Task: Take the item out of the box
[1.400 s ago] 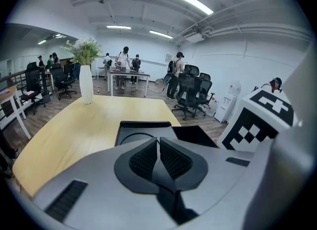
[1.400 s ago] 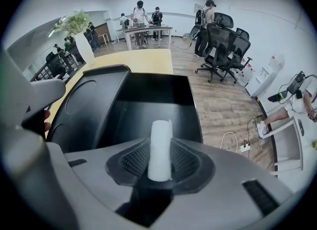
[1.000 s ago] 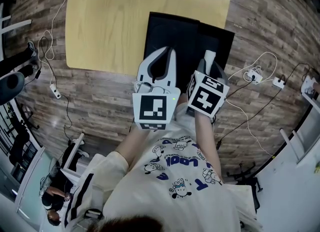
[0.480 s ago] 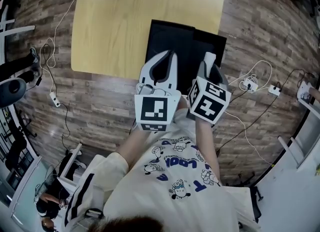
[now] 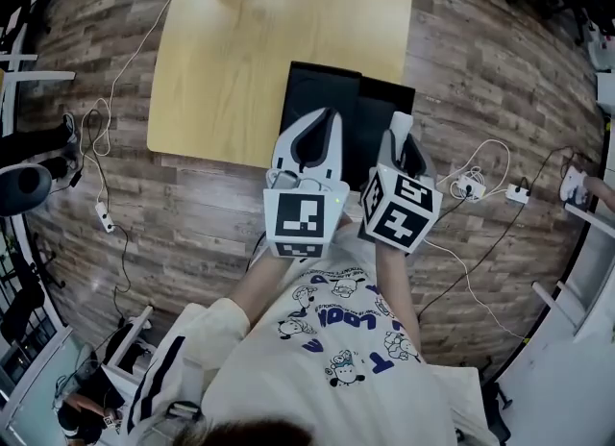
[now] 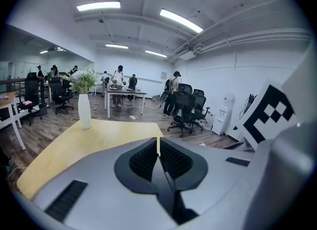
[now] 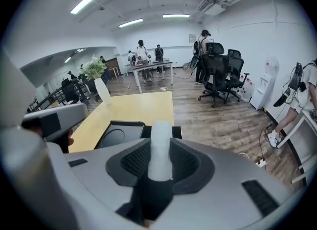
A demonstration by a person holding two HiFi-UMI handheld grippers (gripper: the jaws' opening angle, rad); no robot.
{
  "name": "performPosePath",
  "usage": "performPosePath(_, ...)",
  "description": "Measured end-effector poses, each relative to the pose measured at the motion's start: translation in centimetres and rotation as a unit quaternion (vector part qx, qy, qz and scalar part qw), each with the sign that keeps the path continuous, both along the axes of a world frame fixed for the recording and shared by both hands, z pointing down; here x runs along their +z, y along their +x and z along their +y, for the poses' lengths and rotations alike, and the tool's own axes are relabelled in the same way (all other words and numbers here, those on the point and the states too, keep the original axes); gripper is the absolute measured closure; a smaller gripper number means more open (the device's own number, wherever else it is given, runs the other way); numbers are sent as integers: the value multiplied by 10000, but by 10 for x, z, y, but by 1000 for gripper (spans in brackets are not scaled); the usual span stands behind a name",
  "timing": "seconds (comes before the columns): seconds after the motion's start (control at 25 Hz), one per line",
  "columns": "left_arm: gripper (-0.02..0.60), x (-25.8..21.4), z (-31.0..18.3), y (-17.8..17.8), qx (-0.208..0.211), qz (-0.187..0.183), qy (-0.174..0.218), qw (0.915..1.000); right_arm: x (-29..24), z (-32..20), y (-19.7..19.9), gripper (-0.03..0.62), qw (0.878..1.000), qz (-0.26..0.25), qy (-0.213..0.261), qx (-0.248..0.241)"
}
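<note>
The right hand-held gripper (image 5: 403,136) is clamped on a white cylindrical item (image 7: 160,147) and holds it above the open black box (image 5: 322,88) (the round recess inside looks empty). The left hand-held gripper (image 6: 158,143) has its jaws together, with nothing between them. The removal seems nearly done. What is left, I think, is to put the item down on the yellow bench (image 5: 240,40).

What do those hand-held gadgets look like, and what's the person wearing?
Each is a pale grey, wedge-shaped shell: left gripper, right gripper. Black ribbed pads line the jaws, and each carries a white cube with black square markers. The T-shirt is cream with blue cartoon prints.
</note>
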State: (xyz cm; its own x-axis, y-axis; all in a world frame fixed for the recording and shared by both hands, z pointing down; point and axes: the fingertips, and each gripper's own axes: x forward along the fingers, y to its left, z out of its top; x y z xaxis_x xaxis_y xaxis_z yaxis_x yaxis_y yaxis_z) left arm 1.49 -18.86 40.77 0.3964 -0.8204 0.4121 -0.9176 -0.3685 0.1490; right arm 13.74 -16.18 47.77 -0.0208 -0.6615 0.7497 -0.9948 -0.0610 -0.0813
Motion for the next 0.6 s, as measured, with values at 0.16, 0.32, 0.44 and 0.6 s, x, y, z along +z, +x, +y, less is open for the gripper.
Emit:
performPosePath(0.16,552,-11,-4,3,-14,14,220,9998,-16,-6,0,457,9994,-18,330,-65)
performPosePath(0.32,552,-23,-8,4,-24,24,438,9990,-31,-13,-2,457,9980,-2,607,-163)
performPosePath(0.44,552,-32,-12,5,-31,26,600,9982,-41,-19,-4,457,9966,34,792,-236)
performPosePath(0.6,552,-44,-15,6,-62,57,800,9968,-56,-25,-5,457,9937,55,1078,-297)
